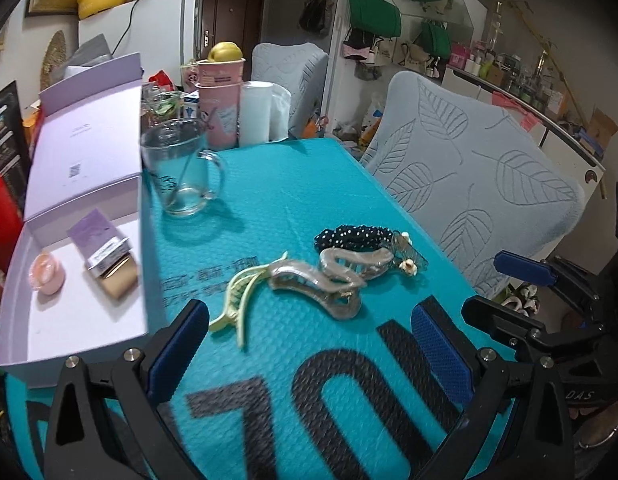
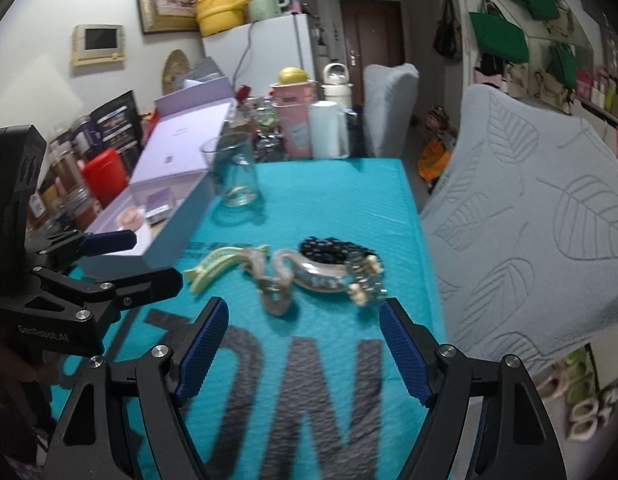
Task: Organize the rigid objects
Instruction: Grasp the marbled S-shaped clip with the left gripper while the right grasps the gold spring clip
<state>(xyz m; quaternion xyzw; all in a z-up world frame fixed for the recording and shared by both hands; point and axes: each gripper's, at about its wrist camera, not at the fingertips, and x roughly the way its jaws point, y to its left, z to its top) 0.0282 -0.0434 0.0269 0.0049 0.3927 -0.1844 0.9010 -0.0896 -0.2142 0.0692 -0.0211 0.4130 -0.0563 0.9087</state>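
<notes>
Several hair accessories lie in a row on the teal table mat (image 1: 293, 200): a pale green claw clip (image 1: 239, 300) (image 2: 213, 266), two translucent beige claw clips (image 1: 309, 284) (image 1: 355, 262) (image 2: 275, 276), and a black polka-dot scrunchie with a gold bow (image 1: 357, 236) (image 2: 333, 250). An open lilac box (image 1: 81, 280) (image 2: 165, 216) at the left holds a pink jar (image 1: 47, 272) and a small purple packet (image 1: 105, 248). My left gripper (image 1: 309, 344) is open and empty, just short of the clips. My right gripper (image 2: 303, 344) is open and empty, near the beige clips.
A glass mug with a spoon (image 1: 181, 168) (image 2: 235, 176) stands behind the clips. Pink cups (image 1: 221, 100), a white roll (image 1: 255, 112) and bottles crowd the table's far end. Grey leaf-patterned chairs (image 1: 481, 184) (image 2: 529, 216) stand along the right edge.
</notes>
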